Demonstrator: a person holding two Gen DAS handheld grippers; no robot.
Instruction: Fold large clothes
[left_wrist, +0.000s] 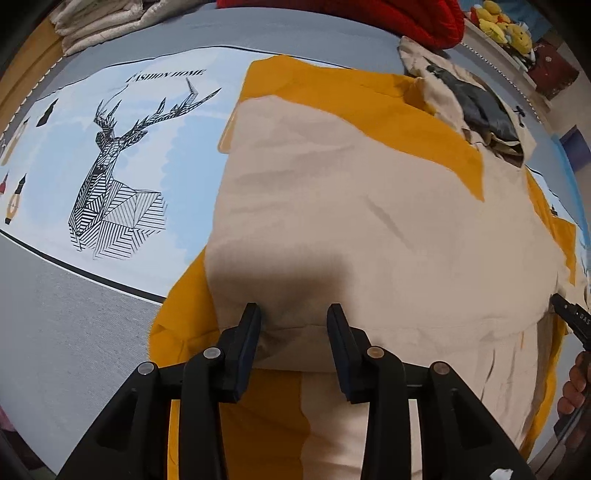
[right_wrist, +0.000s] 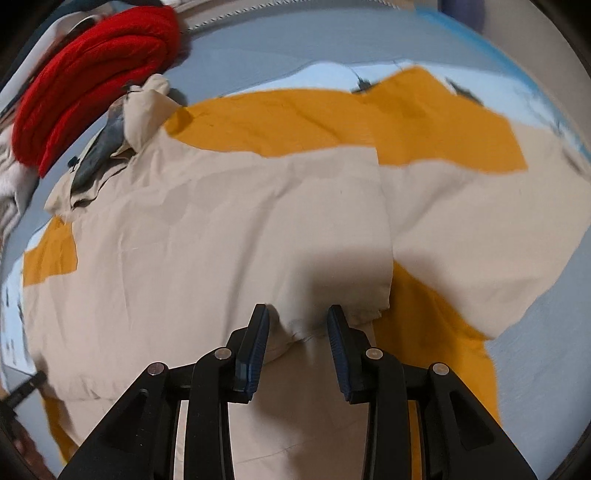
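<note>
So the big thing here is a bed covered in a pale blue and grey printed sheet (left_wrist: 74, 295) with a black line-drawn deer head on it. Spread over most of the bed is the task's thing, a large beige and mustard-yellow jacket of thin, crinkly cloth (left_wrist: 351, 221), lying flat. Its collar end with a dark grey lining points to the far edge of the bed, and its hem lies along the near edge, so the long axis runs away from both grippers. It looks partly folded already: beige panels are laid over the middle with yellow showing round the sides.

At the far edge sit a red knitted bundle (right_wrist: 92, 81) and a stack of cream folded fabric (left_wrist: 99, 22).

The left gripper (left_wrist: 294, 314) hangs over the near-left part of the hem, fingers spread apart, a beige fold edge just ahead of the tips but not pinched. The right gripper (right_wrist: 298, 314) is over the near-right part, fingers also spread, with a puckered beige hem corner sitting between them, not squeezed as far as I can tell.

My guess: each hand is about equally close to its own hem corner, so the next fold goes hem towards collar.
</note>
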